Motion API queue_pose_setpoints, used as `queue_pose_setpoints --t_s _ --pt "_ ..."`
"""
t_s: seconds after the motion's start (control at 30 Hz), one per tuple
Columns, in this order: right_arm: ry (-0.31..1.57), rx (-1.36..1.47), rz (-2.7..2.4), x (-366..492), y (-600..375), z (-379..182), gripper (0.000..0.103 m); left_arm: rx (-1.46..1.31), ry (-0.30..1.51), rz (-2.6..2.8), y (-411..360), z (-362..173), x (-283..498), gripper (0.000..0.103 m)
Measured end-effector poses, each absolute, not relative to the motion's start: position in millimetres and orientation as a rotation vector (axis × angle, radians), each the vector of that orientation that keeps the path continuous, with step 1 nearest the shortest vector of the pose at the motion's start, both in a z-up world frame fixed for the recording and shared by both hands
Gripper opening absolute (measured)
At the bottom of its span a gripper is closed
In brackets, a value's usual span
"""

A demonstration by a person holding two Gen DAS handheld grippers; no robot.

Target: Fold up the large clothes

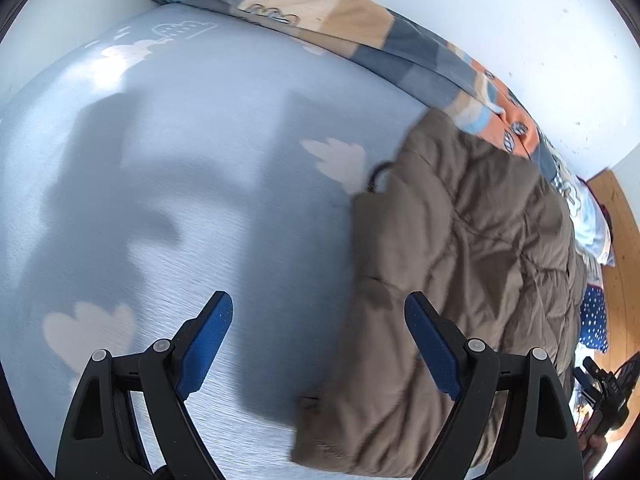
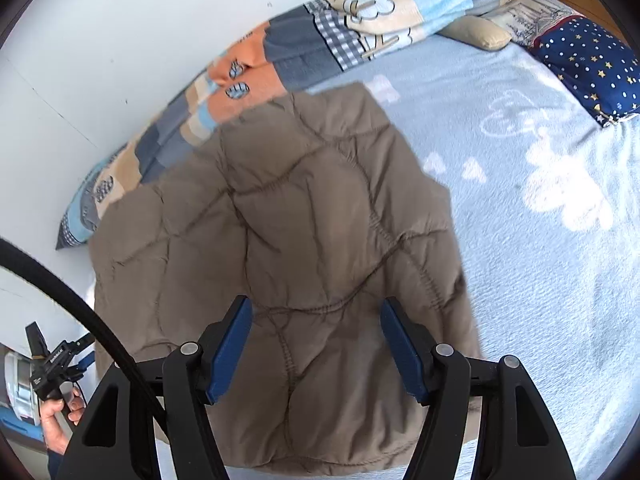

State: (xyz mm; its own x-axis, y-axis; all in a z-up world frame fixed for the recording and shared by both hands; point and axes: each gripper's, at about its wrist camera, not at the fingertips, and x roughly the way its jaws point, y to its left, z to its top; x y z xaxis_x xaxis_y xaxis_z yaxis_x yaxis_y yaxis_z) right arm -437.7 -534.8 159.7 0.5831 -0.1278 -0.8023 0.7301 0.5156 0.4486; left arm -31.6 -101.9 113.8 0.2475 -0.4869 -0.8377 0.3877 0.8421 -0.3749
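A brown quilted jacket (image 1: 460,264) lies folded over on a light blue bed blanket (image 1: 200,160). In the left wrist view, it fills the right half, and a dark cord loop sticks out at its upper left edge. My left gripper (image 1: 319,300) is open, hovering over the blanket at the jacket's left edge with nothing between its fingers. In the right wrist view, the jacket (image 2: 312,208) fills the middle. My right gripper (image 2: 317,304) is open just above its near part, and its blue pads (image 2: 230,344) do not press on the fabric.
A patchwork quilt (image 2: 280,60) runs along the white wall (image 2: 100,40) behind the jacket. Pillows, one navy with stars (image 2: 588,68), sit at the far right. A hand (image 2: 60,408) holds the other gripper handle at the lower left. Wooden floor (image 1: 620,240) shows beyond the bed.
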Motion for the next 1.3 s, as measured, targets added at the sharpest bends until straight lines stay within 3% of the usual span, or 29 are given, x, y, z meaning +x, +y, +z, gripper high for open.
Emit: queue_pose_setpoints --t_s 0.23,0.67,0.87,1.3 --pt "0.728 0.969 -0.673 -478.6 -564.4 157.6 0.071 -0.291 1.334 -0.723 -78.0 87.6 -7.5 0.086" --pt "0.792 1.059 -0.678 -495.2 -579.1 128.5 0.071 -0.06 1.354 -0.908 -160.8 80.2 -43.2 0.082" --pt "0.771 1.074 -0.686 -498.1 -582.1 131.7 0.071 -0.042 1.291 -0.876 -136.9 100.5 -25.6 0.081" --pt "0.793 1.043 -0.676 -490.2 -575.0 131.3 0.071 -0.005 1.388 -0.9 -150.6 59.8 -21.2 0.082"
